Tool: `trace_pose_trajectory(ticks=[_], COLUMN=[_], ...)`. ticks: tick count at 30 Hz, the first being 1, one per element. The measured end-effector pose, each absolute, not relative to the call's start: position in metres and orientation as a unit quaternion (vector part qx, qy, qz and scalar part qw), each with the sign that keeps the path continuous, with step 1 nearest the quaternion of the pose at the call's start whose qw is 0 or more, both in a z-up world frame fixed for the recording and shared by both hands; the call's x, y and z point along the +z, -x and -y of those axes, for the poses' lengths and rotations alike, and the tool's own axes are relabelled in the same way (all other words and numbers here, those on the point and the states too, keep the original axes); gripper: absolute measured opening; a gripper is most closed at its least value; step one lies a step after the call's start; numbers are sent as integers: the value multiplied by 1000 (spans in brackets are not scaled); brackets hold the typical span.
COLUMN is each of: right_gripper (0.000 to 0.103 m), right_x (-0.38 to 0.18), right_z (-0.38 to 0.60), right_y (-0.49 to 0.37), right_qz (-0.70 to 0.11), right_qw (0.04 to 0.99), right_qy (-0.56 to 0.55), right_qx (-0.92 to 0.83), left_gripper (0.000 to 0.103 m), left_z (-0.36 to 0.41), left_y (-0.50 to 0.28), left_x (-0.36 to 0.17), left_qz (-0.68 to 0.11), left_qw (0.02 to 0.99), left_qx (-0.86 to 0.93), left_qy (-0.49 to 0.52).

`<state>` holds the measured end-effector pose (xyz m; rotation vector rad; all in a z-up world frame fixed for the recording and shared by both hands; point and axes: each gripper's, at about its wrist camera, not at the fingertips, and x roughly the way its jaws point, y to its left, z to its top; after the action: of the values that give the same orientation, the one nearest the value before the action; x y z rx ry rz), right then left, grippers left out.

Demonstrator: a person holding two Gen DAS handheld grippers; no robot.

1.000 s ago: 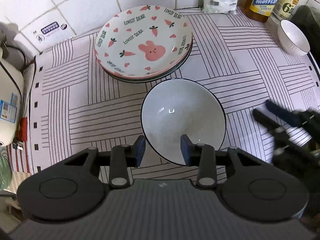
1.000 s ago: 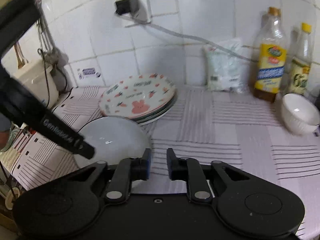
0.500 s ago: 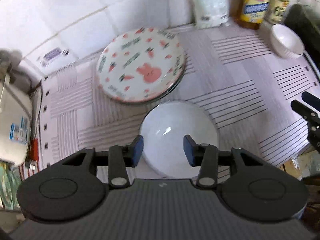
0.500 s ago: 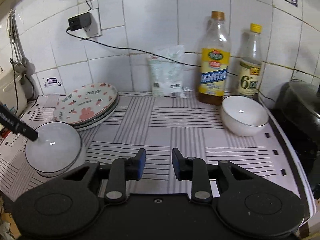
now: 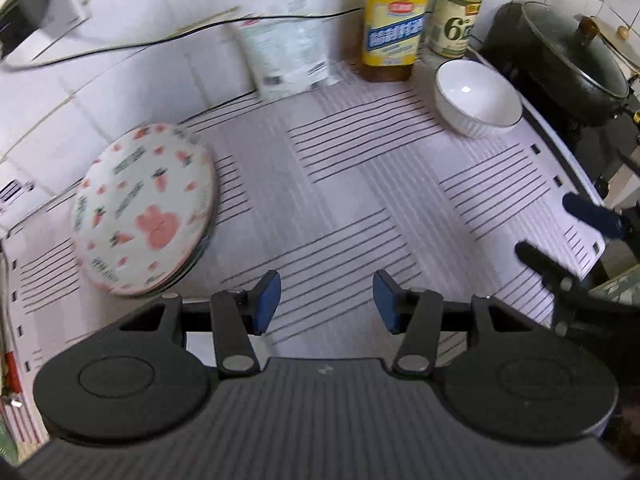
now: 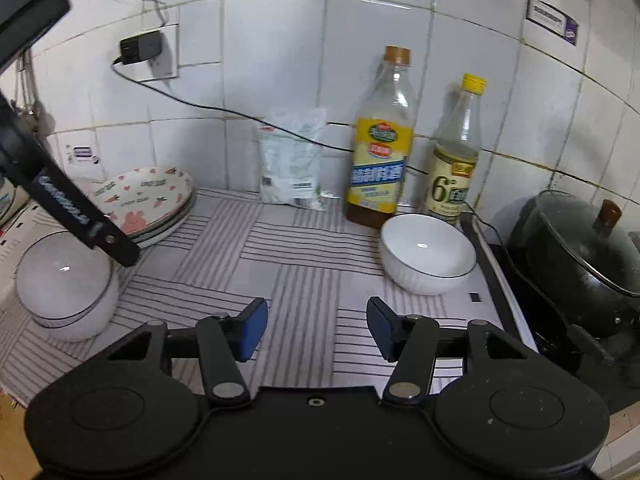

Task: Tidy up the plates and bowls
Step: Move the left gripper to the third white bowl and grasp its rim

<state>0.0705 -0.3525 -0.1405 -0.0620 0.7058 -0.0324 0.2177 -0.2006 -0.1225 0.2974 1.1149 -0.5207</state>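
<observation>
Both tongs, left (image 5: 326, 300) and right (image 6: 317, 328), have just been opening, empty; small bowl (image 6: 428, 258) sits upright, mouth up.

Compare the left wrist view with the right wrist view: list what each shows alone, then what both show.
Left wrist only: the right gripper, open, at the mat's right edge.
Right wrist only: the large bowl at left, the wall plug, and one finger of the left gripper above that bowl.
Both: the plates, small bowl, two bottles, bag, pot, and striped mat.
</observation>
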Motion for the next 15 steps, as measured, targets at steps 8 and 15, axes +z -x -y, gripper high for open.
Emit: trace_pose_trajectory(ticks=[8, 15], right_gripper=[71, 97], right_x=[-152, -170], right_z=[374, 396], right_y=[-79, -94], right_qz=[-335, -300], right_qw=[941, 952], right_qy=[32, 9], right_qx=[-32, -56], left_gripper=[54, 68], left_z=[255, 287], left_y=[-232, -245], left_x=[-125, -137], left_qz=[-512, -496], left_qw=[803, 811], left_qx=[-282, -299], left_qy=[-113, -76])
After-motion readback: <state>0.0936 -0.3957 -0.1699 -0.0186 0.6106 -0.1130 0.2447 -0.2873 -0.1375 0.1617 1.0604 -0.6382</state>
